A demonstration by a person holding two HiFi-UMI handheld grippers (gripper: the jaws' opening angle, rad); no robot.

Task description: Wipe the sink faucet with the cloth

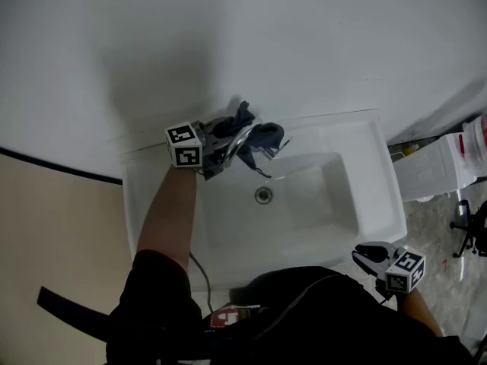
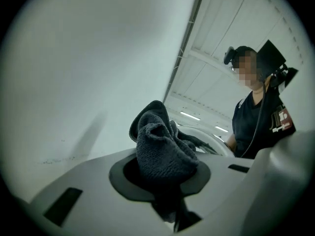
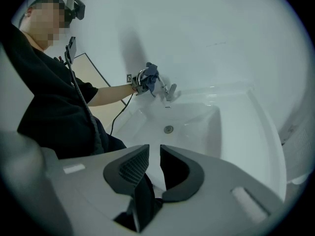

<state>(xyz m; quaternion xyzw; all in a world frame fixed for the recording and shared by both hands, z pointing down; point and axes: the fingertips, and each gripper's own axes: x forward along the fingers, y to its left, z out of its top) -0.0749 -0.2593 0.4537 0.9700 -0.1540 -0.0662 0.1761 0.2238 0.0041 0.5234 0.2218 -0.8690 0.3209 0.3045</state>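
A white sink (image 1: 380,204) stands against a white wall, its chrome faucet (image 1: 242,139) at the back rim. A dark grey-blue cloth (image 1: 259,135) is draped over the faucet. My left gripper (image 1: 219,149) is at the faucet's left side, shut on that cloth. In the left gripper view the cloth (image 2: 162,146) bulges up from between the jaws of the left gripper (image 2: 165,168). My right gripper (image 1: 367,254) hovers over the sink's front right corner. In the right gripper view the right gripper (image 3: 154,154) has a narrow gap and nothing in it, and faces the drain (image 3: 169,129) and faucet (image 3: 170,91).
A white ribbed unit (image 1: 430,169) stands to the sink's right, with a red-and-white container (image 1: 475,143) behind it and a black stand (image 1: 468,230) on the floor. A thin cable (image 1: 199,268) hangs by the sink's front. Beige floor (image 1: 53,234) lies to the left.
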